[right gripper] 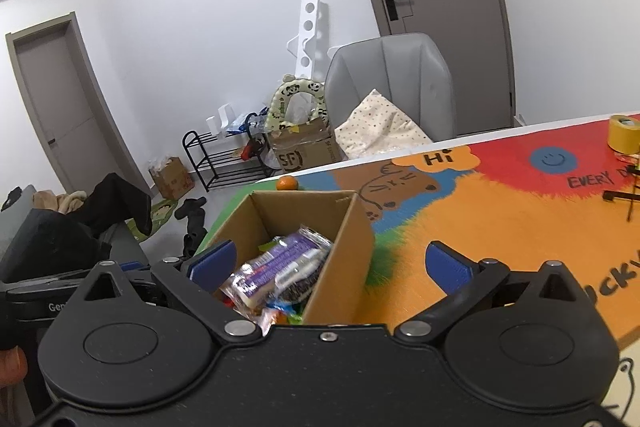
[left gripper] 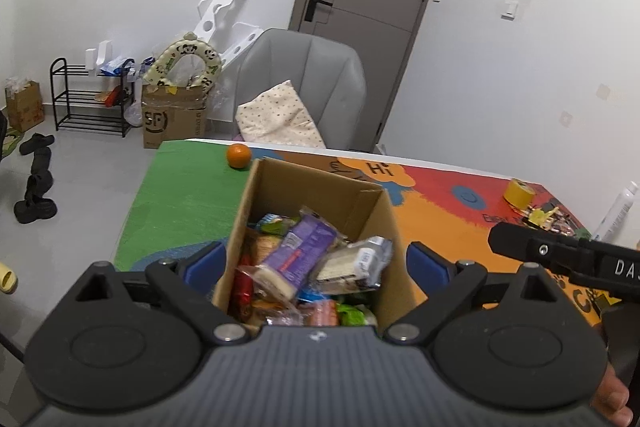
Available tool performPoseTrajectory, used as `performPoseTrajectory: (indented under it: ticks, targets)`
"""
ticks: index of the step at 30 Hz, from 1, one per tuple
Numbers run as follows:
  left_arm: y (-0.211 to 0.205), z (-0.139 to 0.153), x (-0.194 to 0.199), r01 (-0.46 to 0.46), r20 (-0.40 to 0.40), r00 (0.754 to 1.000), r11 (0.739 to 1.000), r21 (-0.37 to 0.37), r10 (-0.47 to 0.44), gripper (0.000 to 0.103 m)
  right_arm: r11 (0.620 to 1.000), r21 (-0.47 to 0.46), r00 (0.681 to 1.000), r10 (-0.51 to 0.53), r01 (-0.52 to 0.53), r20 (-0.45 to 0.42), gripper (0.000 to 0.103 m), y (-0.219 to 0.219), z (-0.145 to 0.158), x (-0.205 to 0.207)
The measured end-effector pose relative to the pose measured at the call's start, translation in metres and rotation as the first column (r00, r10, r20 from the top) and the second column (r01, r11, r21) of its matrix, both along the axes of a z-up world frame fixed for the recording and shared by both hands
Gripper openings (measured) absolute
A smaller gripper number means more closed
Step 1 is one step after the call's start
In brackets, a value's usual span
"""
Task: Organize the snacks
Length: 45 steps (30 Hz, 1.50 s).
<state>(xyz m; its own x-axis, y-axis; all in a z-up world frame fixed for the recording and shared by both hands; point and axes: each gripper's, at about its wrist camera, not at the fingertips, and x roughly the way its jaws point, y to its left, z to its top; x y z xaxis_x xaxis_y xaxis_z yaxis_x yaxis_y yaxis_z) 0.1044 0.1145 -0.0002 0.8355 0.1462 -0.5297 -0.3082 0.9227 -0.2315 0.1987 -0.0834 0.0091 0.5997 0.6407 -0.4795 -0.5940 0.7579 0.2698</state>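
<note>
An open cardboard box stands on the colourful table mat, filled with wrapped snacks. A purple packet and a white cake pack lie on top of the pile. My left gripper is open, its blue pads just outside the box's two side walls, with a thin gap showing on each side. My right gripper is open too and straddles the right wall of the box, left pad over the purple packet, right pad over the mat. Nothing is held.
An orange sits behind the box near the table's far edge. A yellow tape roll and small clutter lie at the far right. A grey chair with a cushion stands beyond the table. The floor to the left holds boxes and a shoe rack.
</note>
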Motion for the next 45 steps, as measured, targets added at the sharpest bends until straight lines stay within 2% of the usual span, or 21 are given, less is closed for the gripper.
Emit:
performPoseTrajectory:
  ticks: [8, 16, 27, 33, 37, 45]
  targets:
    - [-0.018, -0.005, -0.011, 0.029, -0.016, 0.999, 1.0, -0.001, -0.029, 0.097, 1.0, 0.001, 1.0, -0.026, 0.026, -0.002, 0.103, -0.026, -0.001, -0.015]
    - [-0.031, 0.012, -0.032, 0.061, -0.013, 0.998, 0.998, 0.024, -0.061, 0.097, 0.999, 0.006, 0.999, -0.035, 0.035, 0.002, 0.103, -0.04, 0.008, -0.034]
    - [-0.039, 0.035, -0.072, 0.081, 0.002, 0.997, 0.997, 0.013, -0.081, 0.1, 0.999, -0.003, 0.999, -0.049, 0.049, 0.008, 0.103, -0.071, 0.022, -0.067]
    - [-0.05, 0.044, -0.09, 0.108, 0.005, 0.994, 0.993, 0.049, -0.108, 0.101, 0.999, -0.009, 0.998, -0.051, 0.051, 0.026, 0.103, -0.093, 0.03, -0.084]
    - [-0.058, 0.051, -0.101, 0.117, 0.015, 0.993, 0.99, 0.08, -0.119, 0.101, 0.998, 0.023, 0.998, -0.062, 0.061, 0.023, 0.103, -0.108, 0.036, -0.09]
    - [-0.058, 0.063, -0.119, 0.118, 0.041, 0.992, 0.989, 0.088, -0.122, 0.101, 0.998, 0.021, 0.997, -0.062, 0.061, 0.051, 0.103, -0.121, 0.045, -0.106]
